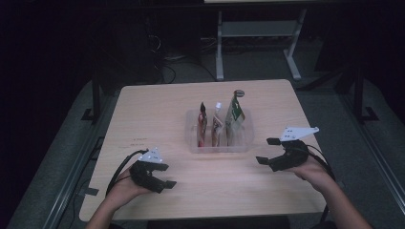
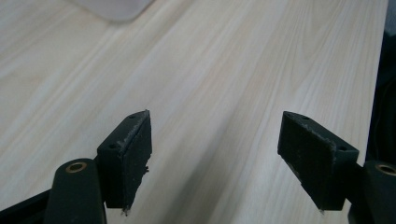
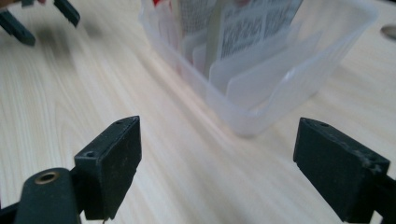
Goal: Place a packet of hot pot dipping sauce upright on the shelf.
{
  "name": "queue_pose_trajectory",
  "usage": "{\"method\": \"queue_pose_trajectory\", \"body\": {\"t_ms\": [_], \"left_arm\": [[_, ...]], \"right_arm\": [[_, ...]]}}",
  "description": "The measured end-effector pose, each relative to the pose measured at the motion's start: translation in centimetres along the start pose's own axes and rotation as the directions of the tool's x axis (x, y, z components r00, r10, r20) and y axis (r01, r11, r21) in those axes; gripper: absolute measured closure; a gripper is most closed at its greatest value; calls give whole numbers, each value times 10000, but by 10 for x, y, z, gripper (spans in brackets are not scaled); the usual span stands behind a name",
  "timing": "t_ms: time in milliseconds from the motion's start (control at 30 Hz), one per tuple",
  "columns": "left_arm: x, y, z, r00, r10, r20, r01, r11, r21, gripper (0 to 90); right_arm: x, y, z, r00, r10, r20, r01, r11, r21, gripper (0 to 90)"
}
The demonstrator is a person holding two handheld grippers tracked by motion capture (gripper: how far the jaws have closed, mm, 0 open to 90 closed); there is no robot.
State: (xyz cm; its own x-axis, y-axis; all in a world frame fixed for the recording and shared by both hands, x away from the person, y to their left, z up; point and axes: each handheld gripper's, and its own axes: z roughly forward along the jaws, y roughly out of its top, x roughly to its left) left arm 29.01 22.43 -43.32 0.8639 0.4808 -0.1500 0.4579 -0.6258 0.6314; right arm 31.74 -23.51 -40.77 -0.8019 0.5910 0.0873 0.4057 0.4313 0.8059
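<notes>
A clear plastic bin (image 1: 193, 143) sits at the middle of the light wooden table (image 1: 153, 114). Three pouches stand upright in it: a dark red one (image 1: 202, 125), a brown one with a white top (image 1: 217, 125) and a green one (image 1: 234, 114). My left gripper (image 1: 165, 175) rests open near the table's front left, with bare wood between its jaws (image 2: 215, 154). My right gripper (image 1: 268, 150) is open just right of the bin, pointing at the bin's near corner (image 3: 247, 116). The dividers and the pouches' printed backs show through the bin's wall (image 3: 261, 70).
The table's right edge (image 2: 380, 70) runs close beside my left gripper's right jaw. The left gripper's two jaws (image 3: 42, 21) appear far off in the right gripper view. White desk legs (image 1: 219, 52) and cables (image 1: 167, 62) stand on the dark floor beyond the table.
</notes>
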Motion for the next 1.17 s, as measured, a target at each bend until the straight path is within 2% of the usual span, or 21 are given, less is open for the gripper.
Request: {"method": "queue_pose_trajectory", "body": {"t_ms": [200,400,467,633,733,800,833,967,1167], "left_arm": [[0,-11,-2,10000,36,-83,-33,9994,334,251],[0,-22,-7,9998,-56,-195,62,9996,271,241],[0,-27,-9,9998,29,-182,-24,9997,251,230],[1,-36,-13,9992,-92,-394,104,9995,291,224],[1,-37,-14,9984,15,-568,4,9995,331,217],[3,-36,-16,9976,195,-665,-171,9992,360,210],[3,-37,-16,9977,87,-678,-69,9996,262,210],[4,-38,-15,9974,100,-711,-74,9993,360,210],[5,-39,-14,9975,139,-699,-113,9993,364,208]], "right_arm": [[5,-16,1,9999,141,-84,-137,9989,441,146],[9,-27,-1,9998,153,94,-159,9976,673,146],[8,-32,-3,9997,188,160,-199,9969,756,146],[8,-43,-5,9986,425,315,-450,9953,852,146],[7,-47,-5,9981,468,412,-501,9953,833,146],[8,-49,-4,9984,270,505,-319,9945,993,146],[8,-50,-3,9982,271,537,-326,9941,1034,146],[8,-52,0,9986,179,503,-240,9921,1229,146],[7,-53,-1,9984,207,519,-268,9926,1187,145]]}}
